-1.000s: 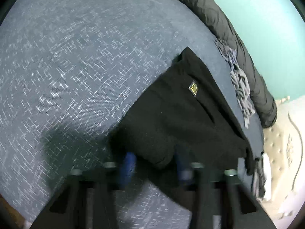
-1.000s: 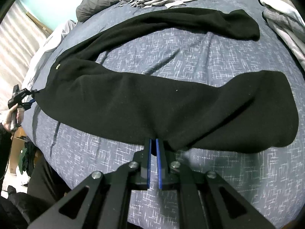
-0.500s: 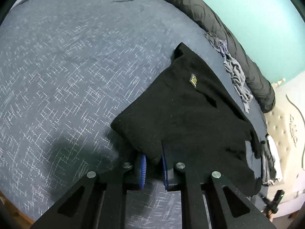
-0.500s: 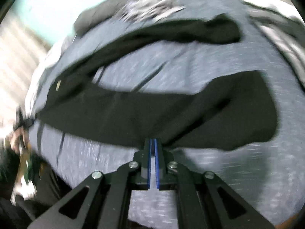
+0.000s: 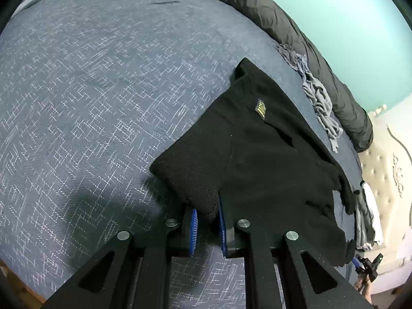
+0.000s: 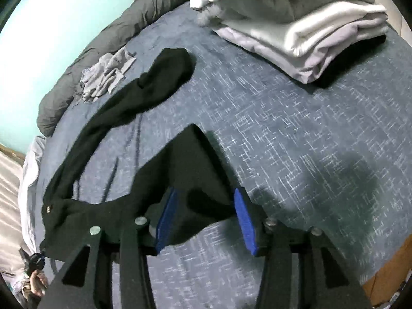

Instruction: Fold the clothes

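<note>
Left wrist view. Item: black trousers point(image 5: 257, 159), fleece-like, spread ahead and to the right of my left gripper point(image 5: 208, 221) on the blue patterned bedspread point(image 5: 90, 90). My left gripper's blue pads point(image 5: 193, 228) stand narrow, pinching a thick corner of the black cloth between them. Label: small gold-and-black woven tag point(image 5: 260, 108) on the trousers, ahead of the tool; its writing is too small to read. Beyond the trousers, far right: crumpled grey garment point(image 5: 316, 97), then a long dark grey duvet roll point(image 5: 296, 41) against the teal wall. Far lower right, my other gripper shows small. Change: the pads were apart a second ago and are now closed on the cloth.

Right wrist view. My right gripper point(image 6: 206, 219) stands wide, blue pads point(image 6: 244, 221) well apart; the near trouser leg point(image 6: 185, 180) lies between and under them, not pinched. The other leg point(image 6: 144, 90) runs ahead to the left. The tag appears as a small bright speck far left, unreadable. Ahead right: stack of folded white and grey clothes point(image 6: 303, 28). Ahead left: the grey garment point(image 6: 108, 74) and the duvet roll. Change: this gripper was shut on the leg's edge a second ago; it has since let go, and the leg now lies bunched into a peak.
</note>
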Tool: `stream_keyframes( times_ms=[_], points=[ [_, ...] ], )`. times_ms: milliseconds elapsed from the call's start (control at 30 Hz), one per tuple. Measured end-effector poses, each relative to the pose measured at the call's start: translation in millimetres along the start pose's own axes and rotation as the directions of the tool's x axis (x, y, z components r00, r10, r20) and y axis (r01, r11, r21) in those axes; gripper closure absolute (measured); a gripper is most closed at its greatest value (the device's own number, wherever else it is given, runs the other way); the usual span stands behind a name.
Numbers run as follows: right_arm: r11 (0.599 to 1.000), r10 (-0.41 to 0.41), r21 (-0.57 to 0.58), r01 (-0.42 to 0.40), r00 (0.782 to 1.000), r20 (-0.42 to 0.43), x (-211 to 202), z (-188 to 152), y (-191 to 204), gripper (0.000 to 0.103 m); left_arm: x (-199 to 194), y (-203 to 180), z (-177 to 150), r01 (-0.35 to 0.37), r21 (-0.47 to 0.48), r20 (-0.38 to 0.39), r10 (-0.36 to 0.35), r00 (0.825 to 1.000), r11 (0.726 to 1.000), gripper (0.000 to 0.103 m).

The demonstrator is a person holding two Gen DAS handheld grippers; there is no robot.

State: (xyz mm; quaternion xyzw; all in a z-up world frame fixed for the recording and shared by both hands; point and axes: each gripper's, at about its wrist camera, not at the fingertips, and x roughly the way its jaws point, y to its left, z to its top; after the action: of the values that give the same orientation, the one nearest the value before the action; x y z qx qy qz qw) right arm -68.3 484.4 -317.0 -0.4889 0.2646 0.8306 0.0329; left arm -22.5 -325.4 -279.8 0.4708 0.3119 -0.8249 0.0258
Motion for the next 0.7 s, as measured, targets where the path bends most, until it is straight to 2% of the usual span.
stream_keyframes(
  times_ms=[100, 167, 267, 333, 500, 700],
  points=[
    [1.000, 0.006, -0.029, -0.006, 1.000, 0.003, 3.9, -1.9, 2.2, 0.060, -0.3, -0.6, 0.6, -0.006, 0.004, -0.003, 0.006, 1.000, 1.000, 0.089],
    [0.999, 0.004, -0.053, -0.003, 1.000, 0.011, 3.7, -0.9, 5.0, 0.082, -0.4, -1.1, 1.5, -0.010, 0.006, -0.006, 0.010, 1.000, 1.000, 0.089],
    [0.996, 0.000, -0.090, 0.002, 1.000, 0.022, 3.3, 0.5, 9.1, 0.095, -0.7, -2.6, 3.6, -0.016, 0.012, -0.005, 0.016, 1.000, 1.000, 0.089],
    [0.993, -0.001, -0.114, 0.005, 0.999, 0.032, 2.2, 1.8, 11.9, 0.097, -1.0, -3.5, 5.1, -0.018, 0.015, -0.003, 0.018, 1.000, 1.000, 0.089],
    [0.990, 0.029, -0.140, -0.007, 0.987, 0.158, -45.0, 23.6, 12.0, 0.098, -3.8, -3.8, 7.9, -0.018, 0.013, 0.005, 0.018, 1.000, 1.000, 0.089],
    [0.986, 0.027, -0.169, 0.008, 0.979, 0.200, -81.7, 40.0, 1.8, 0.098, -5.7, -1.3, 7.3, -0.006, -0.004, 0.009, 0.006, 1.000, 1.000, 0.089]
  ],
)
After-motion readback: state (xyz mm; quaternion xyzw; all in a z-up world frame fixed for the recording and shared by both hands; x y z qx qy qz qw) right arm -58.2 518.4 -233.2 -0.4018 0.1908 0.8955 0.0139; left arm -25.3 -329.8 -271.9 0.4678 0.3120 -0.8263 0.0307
